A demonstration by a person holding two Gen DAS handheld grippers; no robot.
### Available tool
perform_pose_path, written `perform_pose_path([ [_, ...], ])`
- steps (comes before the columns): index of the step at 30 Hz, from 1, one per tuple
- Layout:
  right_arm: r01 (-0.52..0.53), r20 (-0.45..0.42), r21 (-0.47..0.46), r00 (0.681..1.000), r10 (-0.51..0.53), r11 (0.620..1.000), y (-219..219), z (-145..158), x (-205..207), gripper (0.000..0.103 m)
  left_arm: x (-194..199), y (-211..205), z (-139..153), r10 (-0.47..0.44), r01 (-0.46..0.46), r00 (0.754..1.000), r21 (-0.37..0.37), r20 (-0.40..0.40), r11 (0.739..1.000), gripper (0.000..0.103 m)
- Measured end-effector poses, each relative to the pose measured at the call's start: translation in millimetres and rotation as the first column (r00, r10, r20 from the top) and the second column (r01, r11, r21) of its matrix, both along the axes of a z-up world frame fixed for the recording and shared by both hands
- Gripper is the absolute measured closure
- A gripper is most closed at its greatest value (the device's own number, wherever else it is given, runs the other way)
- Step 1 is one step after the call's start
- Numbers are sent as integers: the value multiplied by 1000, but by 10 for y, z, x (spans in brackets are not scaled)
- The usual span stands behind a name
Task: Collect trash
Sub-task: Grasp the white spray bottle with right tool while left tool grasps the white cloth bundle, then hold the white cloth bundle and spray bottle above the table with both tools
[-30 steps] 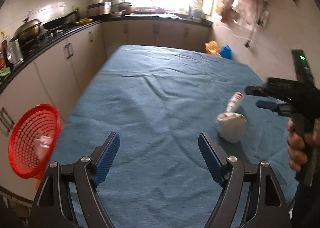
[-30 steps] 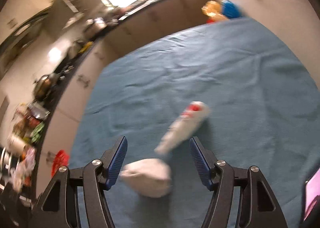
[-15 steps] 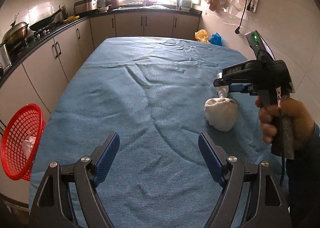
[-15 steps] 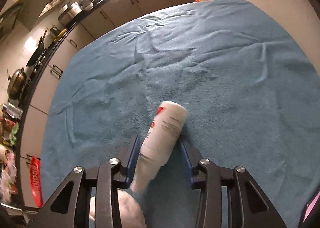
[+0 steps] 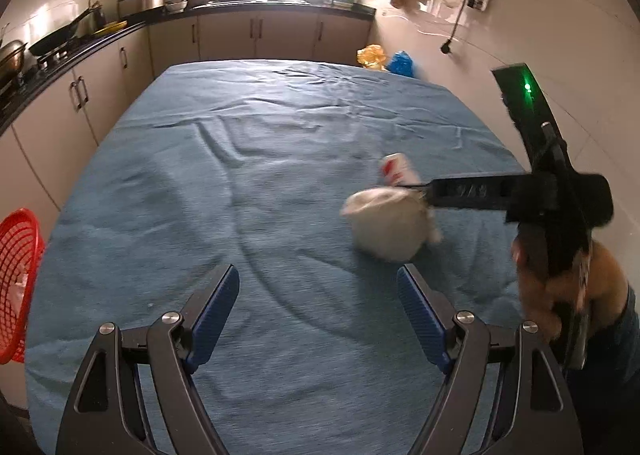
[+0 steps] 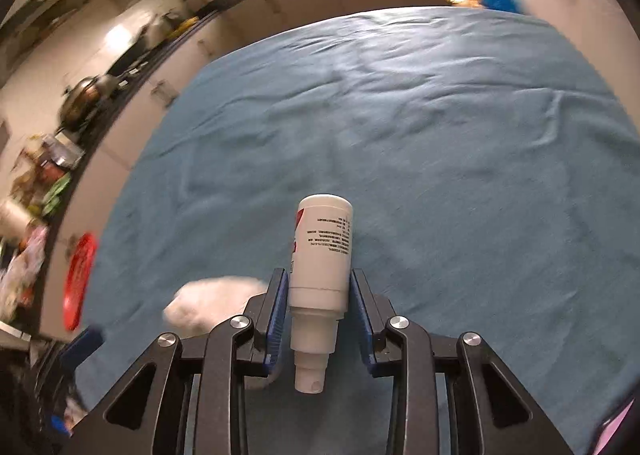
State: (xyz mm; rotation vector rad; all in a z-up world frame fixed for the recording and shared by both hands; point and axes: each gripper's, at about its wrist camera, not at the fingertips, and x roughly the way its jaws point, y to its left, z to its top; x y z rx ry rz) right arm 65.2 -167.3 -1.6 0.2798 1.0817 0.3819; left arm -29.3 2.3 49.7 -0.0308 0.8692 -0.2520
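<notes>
A white bottle [image 6: 322, 251] with a red mark and black print sits between the blue pads of my right gripper [image 6: 320, 303]. The jaws are closing, and both pads press on its lower body, nozzle end toward the camera. In the left wrist view the bottle [image 5: 396, 169] pokes out beyond the right gripper [image 5: 426, 191], just over a crumpled white wad [image 5: 386, 225] lying on the blue cloth [image 5: 240, 175]. My left gripper [image 5: 318, 303] is open and holds nothing; the wad lies a little beyond its right finger. The wad [image 6: 212, 305] also shows left of the right gripper.
A red mesh basket [image 5: 16, 283] hangs off the table's left edge with some pale scrap inside. An orange bag [image 5: 372, 55] and a blue bag [image 5: 400, 61] sit past the far right corner. Counters with pans run along the left and back. A hand [image 5: 536, 283] grips the right tool.
The right jaws have closed from wide apart onto the bottle, which now lies straight along the fingers. The left gripper has moved closer to the wad, still open.
</notes>
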Motion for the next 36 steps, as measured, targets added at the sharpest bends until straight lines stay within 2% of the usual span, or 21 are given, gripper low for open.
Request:
perform_pose_path([
  [2,-72,-16,99,997,74,992,96,-15,-54,70,-3,-65,-3,-11,11,1000,7,-1,1000,20],
  [4,-76,11,130,997,75,989,83,24,-66,70,4,-89,-7,-14,14,1000,17,-2,1000,17],
  [8,-12,76,124,997,3,992,-103,89,-51,70,98,-112,-73,1,0,1000,37,-16,999,16],
  [15,78,100,147,991,-93,986,-306,96,-30,70,304,-331,-200,-38,40,998,30,-43,999,16],
  [20,128,118,148,982,-146,981,-465,135,-37,70,399,-566,-277,-55,56,998,98,-18,994,17],
  [21,133,122,142,981,-150,981,-475,138,-39,70,418,-579,-291,-51,52,999,104,-16,993,19],
  [23,133,125,143,981,-151,981,-499,141,-44,70,468,-579,-342,-46,49,999,110,-27,993,33],
  [24,131,127,143,981,-149,981,-495,149,-47,70,497,-565,-376,-46,50,998,100,-40,994,44],
  [25,128,130,141,981,-146,982,-501,148,-44,70,523,-539,-405,-39,44,998,91,-51,995,48],
  [30,102,164,101,979,-118,990,-379,173,-72,70,562,-411,-389,-12,13,1000,80,-13,997,57],
  [32,87,183,90,978,-102,992,-329,186,-97,70,599,-282,-325,47,-49,998,72,34,996,57],
  [34,71,206,72,975,-85,995,-249,204,-123,70,595,-190,-264,120,-131,987,104,106,986,57],
  [36,54,229,55,971,-65,997,-181,220,-151,70,604,-91,-245,163,-174,978,79,130,982,57],
])
